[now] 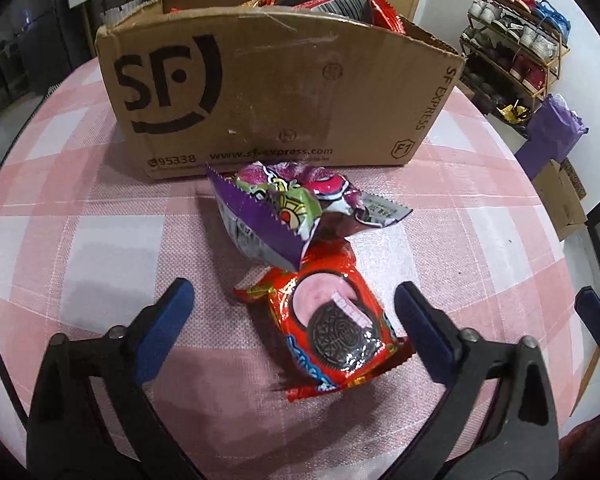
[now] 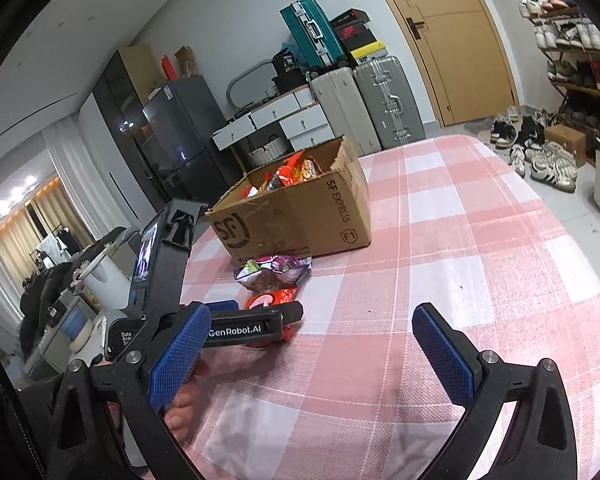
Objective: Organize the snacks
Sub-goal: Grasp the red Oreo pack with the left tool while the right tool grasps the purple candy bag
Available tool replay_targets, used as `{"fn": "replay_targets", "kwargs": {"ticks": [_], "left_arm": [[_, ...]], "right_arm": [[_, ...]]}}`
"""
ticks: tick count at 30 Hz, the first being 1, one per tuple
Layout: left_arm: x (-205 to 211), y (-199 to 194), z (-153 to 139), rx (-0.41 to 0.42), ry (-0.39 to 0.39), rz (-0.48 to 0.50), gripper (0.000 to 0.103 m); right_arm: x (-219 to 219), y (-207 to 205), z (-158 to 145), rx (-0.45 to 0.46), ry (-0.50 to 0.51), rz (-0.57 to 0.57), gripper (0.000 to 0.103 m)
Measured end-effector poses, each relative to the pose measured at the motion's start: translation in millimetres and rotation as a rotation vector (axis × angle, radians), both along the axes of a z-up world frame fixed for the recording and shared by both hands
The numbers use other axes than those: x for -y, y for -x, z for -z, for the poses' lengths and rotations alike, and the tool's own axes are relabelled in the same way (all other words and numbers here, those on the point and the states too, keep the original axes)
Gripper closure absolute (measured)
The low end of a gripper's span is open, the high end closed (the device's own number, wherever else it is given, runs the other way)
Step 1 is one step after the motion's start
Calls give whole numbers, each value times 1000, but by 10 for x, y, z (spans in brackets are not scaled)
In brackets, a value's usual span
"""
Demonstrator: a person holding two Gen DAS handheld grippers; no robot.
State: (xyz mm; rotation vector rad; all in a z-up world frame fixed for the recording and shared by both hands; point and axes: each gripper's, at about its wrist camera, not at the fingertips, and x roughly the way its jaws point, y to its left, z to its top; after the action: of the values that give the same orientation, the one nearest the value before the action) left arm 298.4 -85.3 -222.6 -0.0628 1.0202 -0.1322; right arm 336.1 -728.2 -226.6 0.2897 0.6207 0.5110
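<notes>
A red Oreo snack packet (image 1: 332, 328) lies on the pink checked tablecloth between the open fingers of my left gripper (image 1: 292, 304), nearer the right finger. A purple snack packet (image 1: 284, 208) lies just beyond it, in front of the open SF cardboard box (image 1: 268, 92) that holds several snack packets. In the right wrist view my right gripper (image 2: 312, 344) is open and empty above the cloth. The left gripper (image 2: 256, 326) shows at its left, over the red packet (image 2: 266, 300), with the purple packet (image 2: 274, 272) and the box (image 2: 300, 216) behind.
The table edge (image 2: 560, 184) curves at the right. Beyond it stand a shoe rack (image 1: 516, 44), loose shoes on the floor (image 2: 540, 152), suitcases (image 2: 380, 104) and a dark cabinet (image 2: 160, 136).
</notes>
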Motion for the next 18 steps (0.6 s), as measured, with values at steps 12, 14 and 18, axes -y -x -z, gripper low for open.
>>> {"fn": "replay_targets", "kwargs": {"ticks": [12, 14, 18], "left_arm": [[-2, -129, 9, 9, 139, 100, 62], [30, -90, 25, 12, 150, 96, 62], [29, -95, -4, 21, 165, 91, 62]], "right_arm": [[-111, 78, -6, 10, 7, -25, 1], [-125, 86, -13, 5, 14, -21, 1], [-156, 118, -31, 5, 40, -7, 1]]}}
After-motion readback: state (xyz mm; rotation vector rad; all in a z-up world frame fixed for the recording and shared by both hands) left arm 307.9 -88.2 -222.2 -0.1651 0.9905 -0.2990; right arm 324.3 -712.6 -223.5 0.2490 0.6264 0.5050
